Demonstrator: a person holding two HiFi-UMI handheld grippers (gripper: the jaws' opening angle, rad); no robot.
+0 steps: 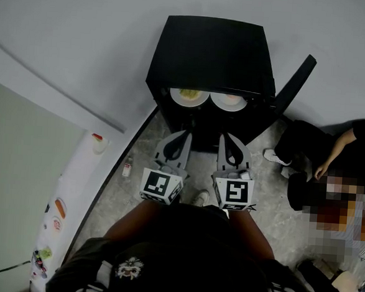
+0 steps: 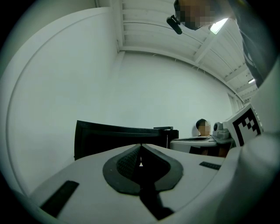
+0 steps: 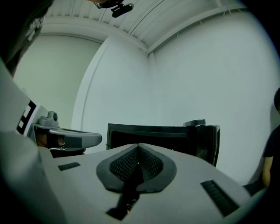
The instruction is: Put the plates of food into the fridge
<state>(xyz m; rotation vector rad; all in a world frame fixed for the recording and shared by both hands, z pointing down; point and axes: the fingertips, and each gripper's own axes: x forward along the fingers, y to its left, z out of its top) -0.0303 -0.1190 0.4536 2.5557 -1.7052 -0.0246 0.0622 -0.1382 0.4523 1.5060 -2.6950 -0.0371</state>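
Pale grey walls and a mottled grey stone floor [image 1: 137, 167] frame a small black box-shaped fridge [image 1: 208, 50] that stands against the wall, its black door [image 1: 294, 84] swung open to the right. On the upper shelf inside, two round white plates sit side by side, just apart. The left plate [image 1: 189, 96] carries a yellowish-green food and the right plate [image 1: 229, 100] a pale pinkish one; what the foods are cannot be made out. In front of the open fridge, a person in dark clothing holds the left gripper [image 1: 184, 133] and the right gripper [image 1: 225, 136] level and parallel, both pointed at the fridge and stopping short of it. Each gripper's own view shows its ribbed black pads [image 2: 127, 162] pressed together with nothing between them. A long white counter [image 1: 77, 178] runs along the left wall and bears several small items, too small to identify. At right, a second person in black clothing [image 1: 332, 149] sits on the floor beside the open door.
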